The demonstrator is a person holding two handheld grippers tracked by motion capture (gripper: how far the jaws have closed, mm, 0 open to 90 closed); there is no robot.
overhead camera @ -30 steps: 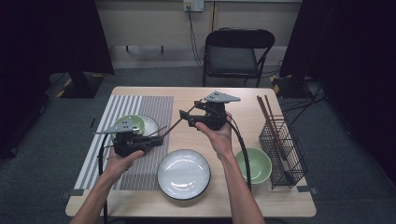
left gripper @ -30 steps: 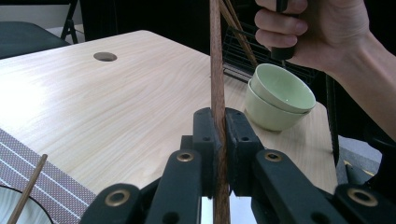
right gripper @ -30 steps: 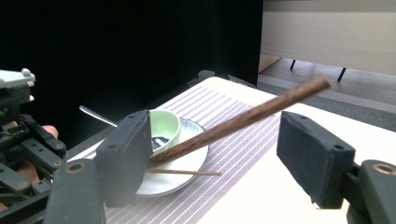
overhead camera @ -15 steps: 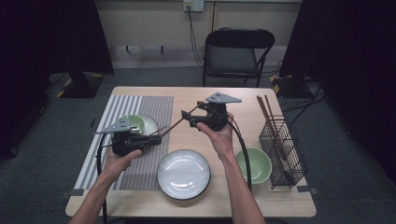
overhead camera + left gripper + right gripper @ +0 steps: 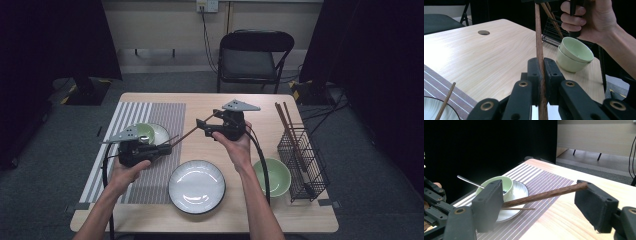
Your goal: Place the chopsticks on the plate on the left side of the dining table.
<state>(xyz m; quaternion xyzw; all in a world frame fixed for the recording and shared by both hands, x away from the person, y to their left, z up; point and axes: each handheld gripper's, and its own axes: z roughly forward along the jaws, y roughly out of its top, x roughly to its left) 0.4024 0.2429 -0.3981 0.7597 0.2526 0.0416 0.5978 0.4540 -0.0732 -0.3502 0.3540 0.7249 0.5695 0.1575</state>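
High view: a brown chopstick (image 5: 192, 132) spans the gap between the left gripper (image 5: 162, 148) and the right gripper (image 5: 202, 123), above the counter (image 5: 200, 102), far of the white plate (image 5: 196, 186); a wire rack (image 5: 302, 157) with more chopsticks stands at the right. Left gripper view: jaws clamped tight on the chopstick (image 5: 540, 62); two stacked green bowls (image 5: 574, 53) lie beyond. Right gripper view: jaws spread wide, the chopstick (image 5: 544, 195) lying across the gap, its end against the right pad; no grip. Judgement: a hand-over is in hand, the left gripper now holding; next the right gripper must draw clear without knocking the stick.
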